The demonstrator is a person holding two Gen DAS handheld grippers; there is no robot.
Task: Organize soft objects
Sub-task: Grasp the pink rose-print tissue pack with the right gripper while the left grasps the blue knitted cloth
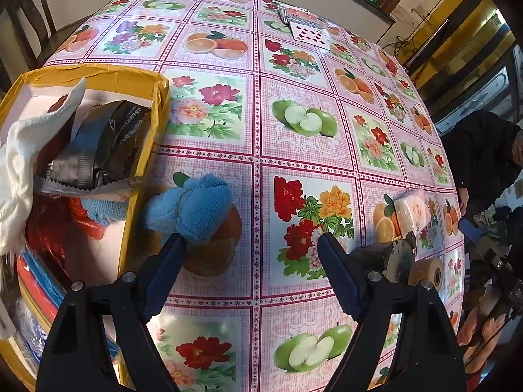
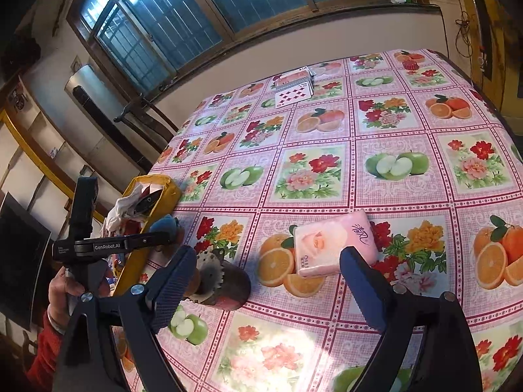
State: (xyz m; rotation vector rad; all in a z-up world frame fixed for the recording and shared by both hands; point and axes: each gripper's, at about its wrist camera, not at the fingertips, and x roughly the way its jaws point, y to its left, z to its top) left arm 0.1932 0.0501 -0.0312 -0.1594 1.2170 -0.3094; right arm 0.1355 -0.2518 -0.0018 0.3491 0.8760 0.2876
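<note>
A blue knitted soft piece (image 1: 193, 209) lies just outside the yellow box (image 1: 143, 170), against the tip of one finger of my left gripper (image 1: 251, 245). That gripper is open, its jaws wide apart and holding nothing. The right wrist view shows the blue piece (image 2: 165, 223) beside the box wall (image 2: 157, 183). A pink tissue pack (image 2: 333, 245) lies flat on the flowered tablecloth, just ahead of my right gripper (image 2: 268, 254), which is open and closer to it on its right finger. The pack (image 1: 412, 212) sits far right in the left wrist view.
The box holds a white cloth (image 1: 19, 150), dark foil packets (image 1: 108, 143) and red plastic. A toothed metal tool (image 2: 215, 281) with a tape roll (image 1: 425, 271) lies near the front edge. Playing cards (image 1: 304, 26) lie at the far side. A person in dark clothes (image 1: 483, 153) sits at right.
</note>
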